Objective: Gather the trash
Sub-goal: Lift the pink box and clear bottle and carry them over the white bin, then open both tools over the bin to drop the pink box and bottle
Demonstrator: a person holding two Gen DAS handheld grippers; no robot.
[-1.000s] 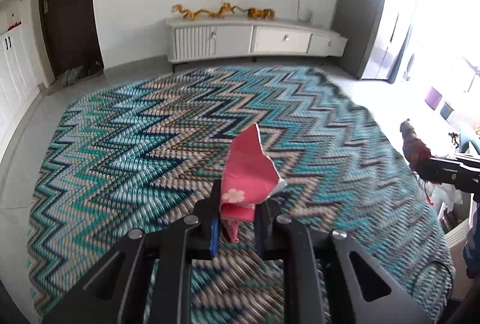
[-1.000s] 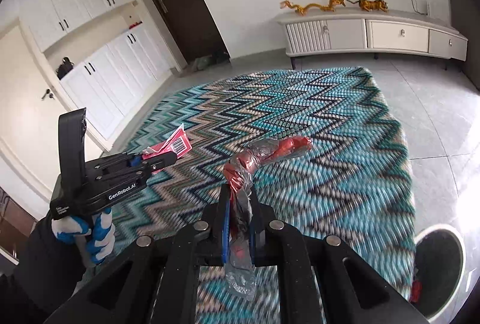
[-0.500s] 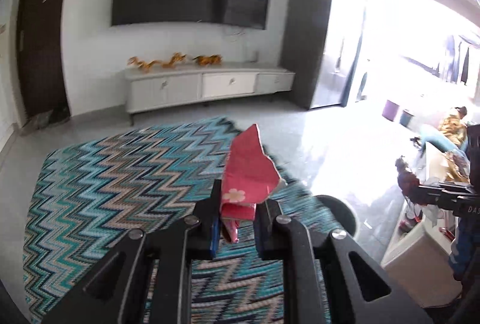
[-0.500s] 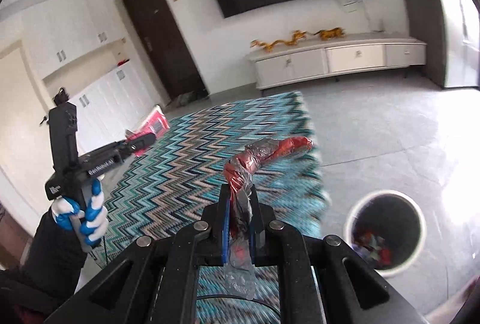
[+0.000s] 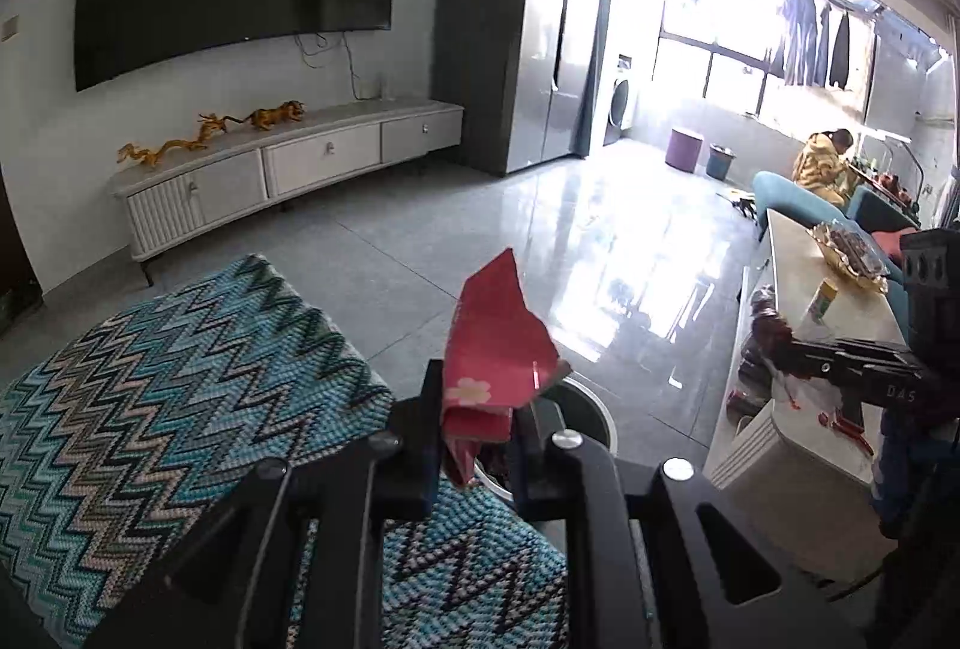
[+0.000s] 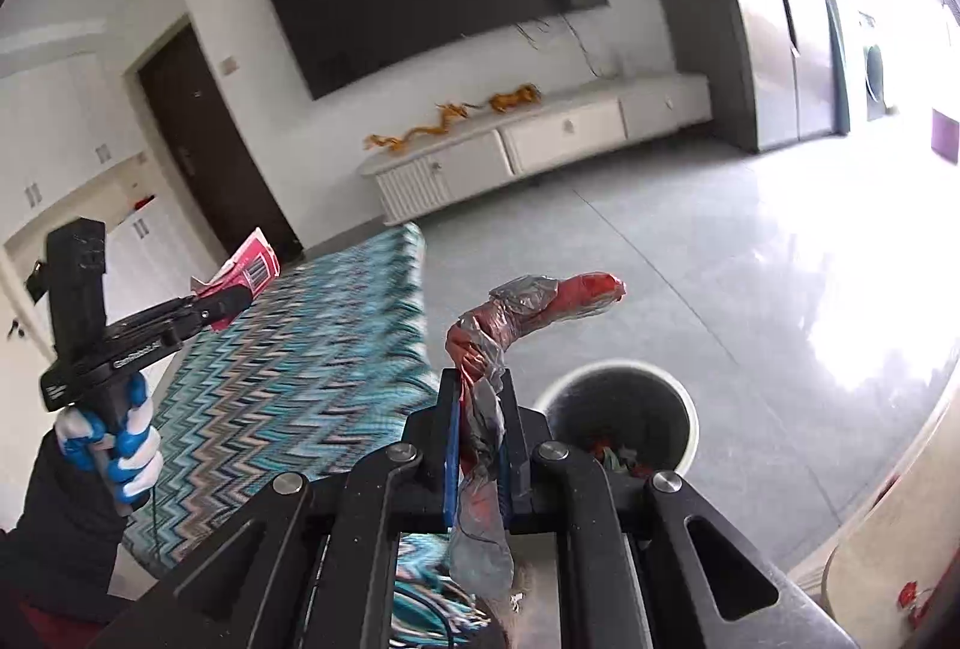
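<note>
In the left wrist view, the left claw [image 5: 474, 430] is clamped on a red paper wrapper [image 5: 495, 349] that stands up from its jaws. The round waste bin [image 5: 591, 418] sits on the floor just beyond the claw tips, by the corner of the zigzag rug [image 5: 180, 409], mostly hidden behind the wrapper.

In the right wrist view, the right claw [image 6: 480, 433] pinches a twisted red plastic wrapper [image 6: 528, 313], its long axis rising and bending right. The bin lies just ahead and right of it, probably nearer this hand.
</note>
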